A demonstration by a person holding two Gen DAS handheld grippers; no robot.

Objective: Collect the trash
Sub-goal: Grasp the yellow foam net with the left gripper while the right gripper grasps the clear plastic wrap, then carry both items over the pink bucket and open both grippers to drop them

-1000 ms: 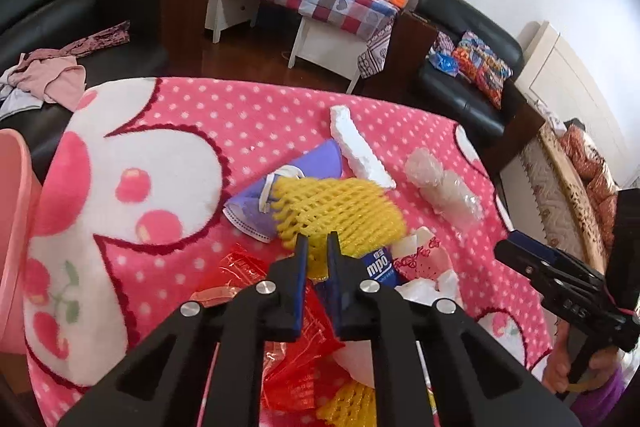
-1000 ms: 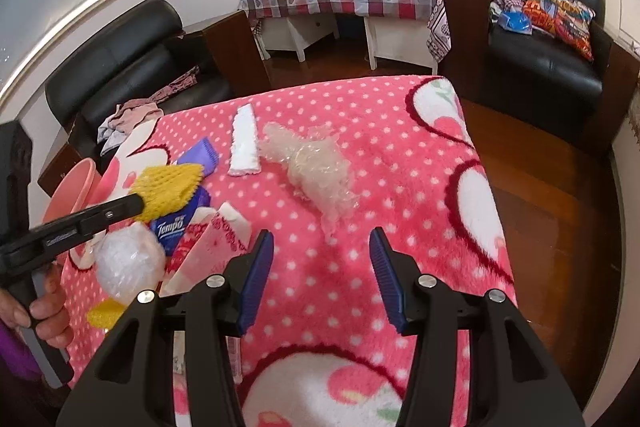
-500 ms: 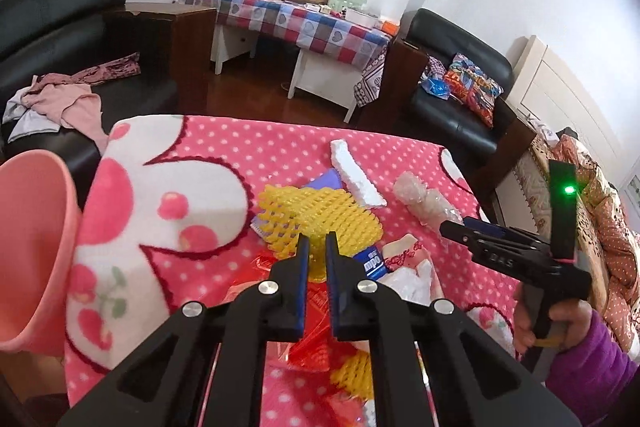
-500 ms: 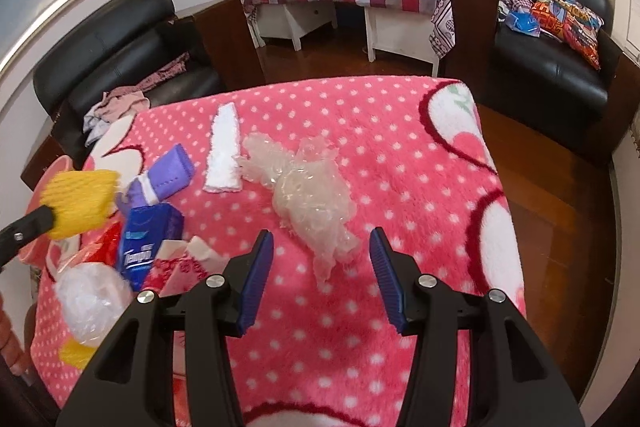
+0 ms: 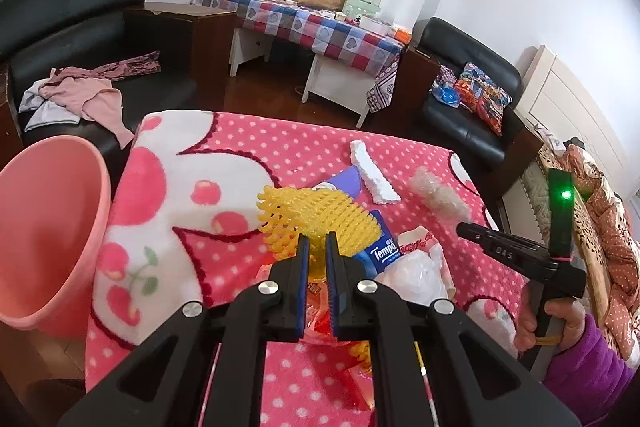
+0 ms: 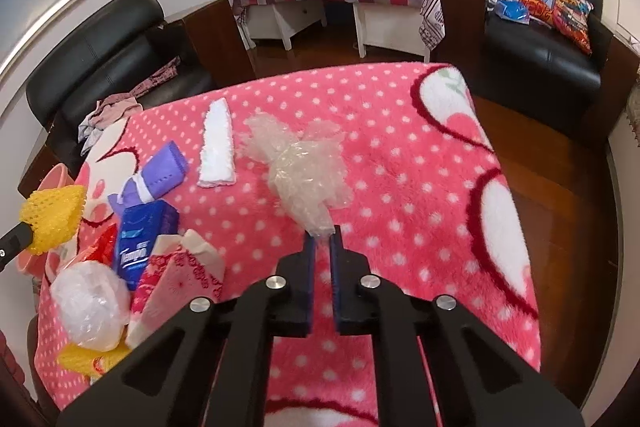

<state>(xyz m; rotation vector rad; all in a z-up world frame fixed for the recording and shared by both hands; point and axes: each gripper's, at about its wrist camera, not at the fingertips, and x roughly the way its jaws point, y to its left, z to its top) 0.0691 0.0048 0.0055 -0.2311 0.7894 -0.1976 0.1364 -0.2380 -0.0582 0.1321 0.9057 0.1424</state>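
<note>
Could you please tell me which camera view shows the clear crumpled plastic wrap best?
The right wrist view: the clear plastic wrap lies large and central there, its near tip pinched in the right gripper. The left wrist view shows it only small, far off beyond the white foam strip.

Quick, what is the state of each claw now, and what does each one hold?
Left claw: closed on the yellow foam net, lifted.
Right claw: just closed on the clear plastic wrap.

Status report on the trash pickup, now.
Left hand-held gripper shut on yellow foam net, lifted beside pink bin. Right hand-held gripper just closed on clear plastic wrap. Nothing blocking.
</note>
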